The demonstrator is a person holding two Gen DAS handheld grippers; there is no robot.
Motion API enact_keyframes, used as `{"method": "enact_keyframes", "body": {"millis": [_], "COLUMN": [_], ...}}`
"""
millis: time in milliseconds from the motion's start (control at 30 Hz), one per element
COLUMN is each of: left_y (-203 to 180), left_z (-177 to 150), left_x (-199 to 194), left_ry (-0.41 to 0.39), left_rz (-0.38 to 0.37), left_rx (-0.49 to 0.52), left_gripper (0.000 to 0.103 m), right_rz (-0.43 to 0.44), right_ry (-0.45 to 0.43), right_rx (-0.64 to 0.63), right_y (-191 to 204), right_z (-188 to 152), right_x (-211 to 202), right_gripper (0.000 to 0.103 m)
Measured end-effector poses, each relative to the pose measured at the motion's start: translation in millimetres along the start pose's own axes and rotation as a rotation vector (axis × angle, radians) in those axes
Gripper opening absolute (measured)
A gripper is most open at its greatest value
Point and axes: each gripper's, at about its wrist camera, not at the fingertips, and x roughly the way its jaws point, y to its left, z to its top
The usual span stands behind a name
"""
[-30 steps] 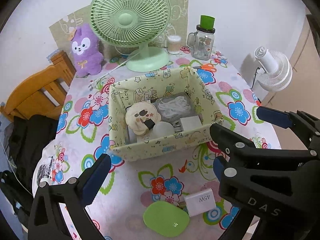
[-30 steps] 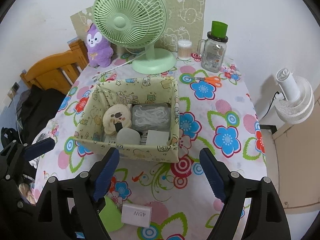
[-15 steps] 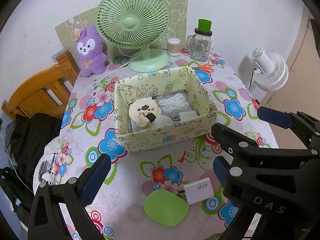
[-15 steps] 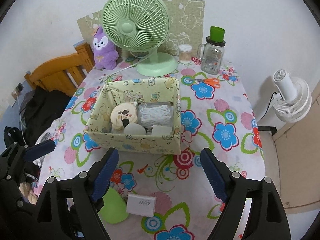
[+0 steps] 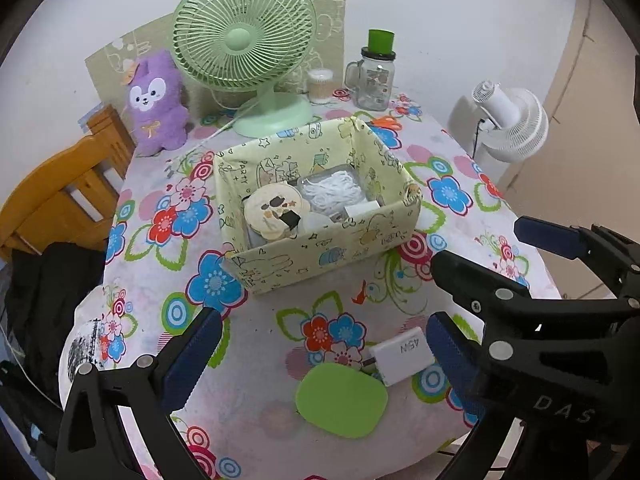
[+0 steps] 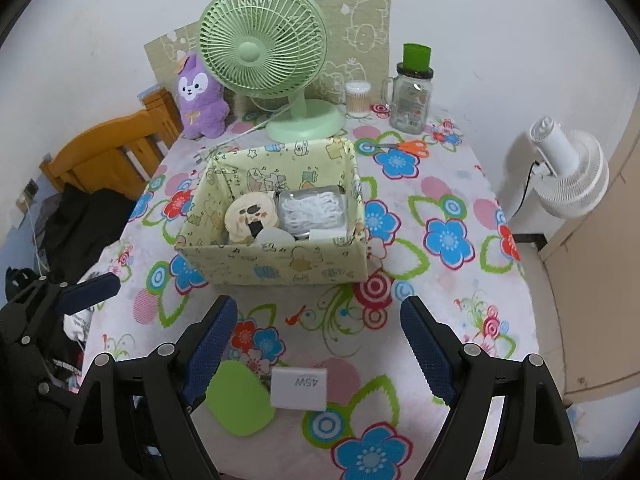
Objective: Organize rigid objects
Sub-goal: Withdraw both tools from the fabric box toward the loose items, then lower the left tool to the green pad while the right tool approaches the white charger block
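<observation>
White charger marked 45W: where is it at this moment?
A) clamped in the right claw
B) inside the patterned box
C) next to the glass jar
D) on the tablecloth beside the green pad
D: the white charger lies on the tablecloth beside the green pad, outside the patterned box.
</observation>
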Motion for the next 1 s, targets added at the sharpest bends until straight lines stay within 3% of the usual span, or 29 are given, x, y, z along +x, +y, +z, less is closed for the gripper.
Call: {"method": "enact_keyframes", "body": {"millis": [600, 1000], "left_y": [-4, -4], "left_z": [-24, -41], "left_x": [23, 43], "left_ry": [0.043, 0.063], "left_rz": [-0.062, -0.085], "left_rx": [0.175, 0.239], "left_gripper": [0.103, 0.103], "right_rz": [-0.043, -0.060], "right_ry": [0.052, 0.065], "right_rx": [0.044, 0.073], "right_y": [7, 4], "right_z": [-36, -60], "right_x": [18, 32], "right_gripper": [0.086, 0.086]}}
